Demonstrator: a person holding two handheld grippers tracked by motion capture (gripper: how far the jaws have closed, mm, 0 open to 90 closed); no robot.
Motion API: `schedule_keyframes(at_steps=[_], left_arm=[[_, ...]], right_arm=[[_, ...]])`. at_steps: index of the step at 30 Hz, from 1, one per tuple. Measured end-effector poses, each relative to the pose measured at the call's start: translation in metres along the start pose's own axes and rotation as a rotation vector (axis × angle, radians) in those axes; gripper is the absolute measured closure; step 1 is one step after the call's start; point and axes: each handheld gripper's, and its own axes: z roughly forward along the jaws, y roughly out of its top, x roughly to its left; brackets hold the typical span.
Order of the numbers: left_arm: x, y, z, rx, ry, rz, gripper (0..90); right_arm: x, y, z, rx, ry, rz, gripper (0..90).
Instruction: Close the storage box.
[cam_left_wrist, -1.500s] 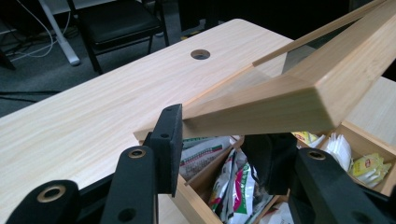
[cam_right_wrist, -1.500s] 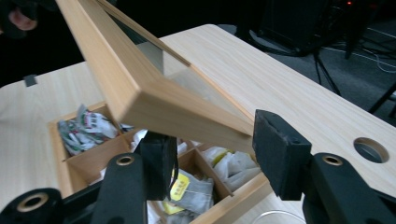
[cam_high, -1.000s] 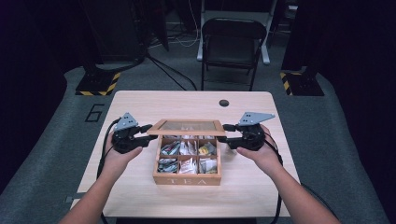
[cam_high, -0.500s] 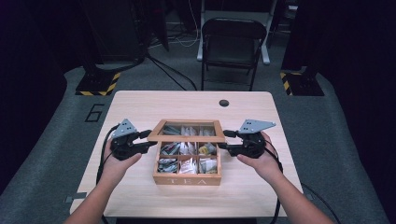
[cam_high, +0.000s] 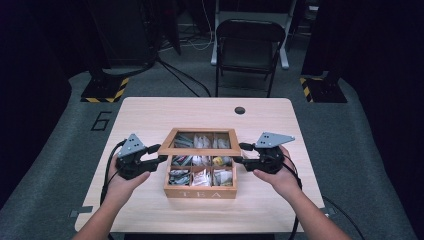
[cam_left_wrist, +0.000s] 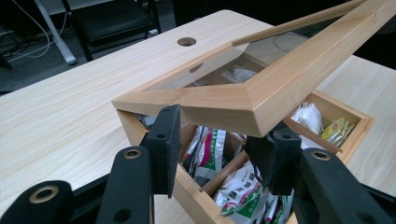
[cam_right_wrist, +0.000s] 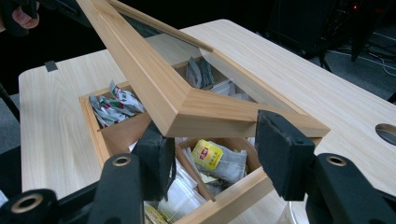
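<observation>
You work two tongs, left and right, over one tea box, one lid, one desk, one chair.

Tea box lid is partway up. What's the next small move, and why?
Probably raise both hands together slightly, tipping the lid further back. It is only half raised, its front corners resting on the jaws of the left gripper, which have just been opening, and of the right gripper.

Beyond your light wooden table with its round cable hole stands a black folding chair; yellow-and-black striped stand bases flank it.
</observation>
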Motion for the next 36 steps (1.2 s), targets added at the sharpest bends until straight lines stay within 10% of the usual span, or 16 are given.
schedule_keyframes(at_steps=[36], left_arm=[[-0.018,-0.040,0.000,0.018,0.001,0.011,55.2]], right_arm=[[0.027,-0.037,-0.003,0.015,-0.010,0.001,48.1]])
